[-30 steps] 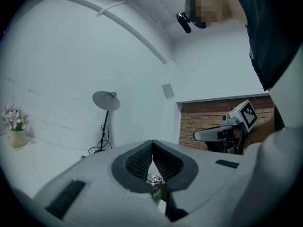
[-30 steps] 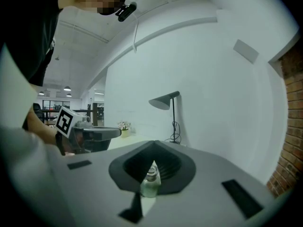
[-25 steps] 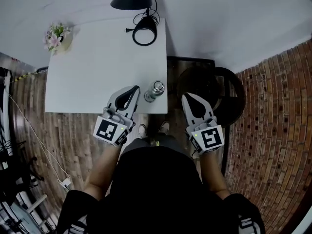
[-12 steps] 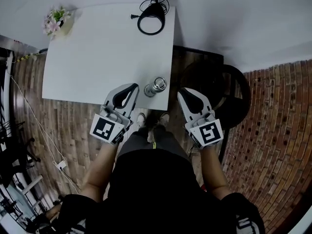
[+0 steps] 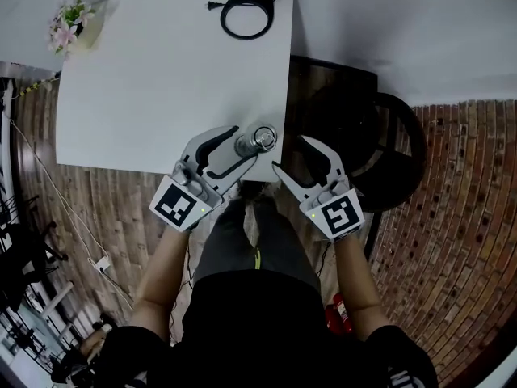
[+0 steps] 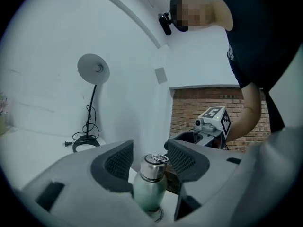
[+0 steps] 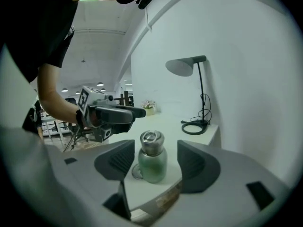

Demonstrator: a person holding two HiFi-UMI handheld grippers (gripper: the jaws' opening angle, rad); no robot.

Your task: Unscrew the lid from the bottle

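Note:
A small green bottle with a steel lid stands upright near the front right corner of the white table. My left gripper has its jaws either side of the bottle; they are opening and the pads stand off the lid. My right gripper hovers just right of the table corner, jaws opening with nothing between them. In the right gripper view the bottle and its lid sit a little ahead of the jaws.
A black desk lamp with a coiled cord stands at the table's far right edge. A small flower pot sits at the far left corner. A dark round chair stands right of the table, on a brick-patterned floor.
Both grippers went from shut to open and moved in toward the bottle. The left jaws now stand round the bottle; the right gripper has come closer from the right.

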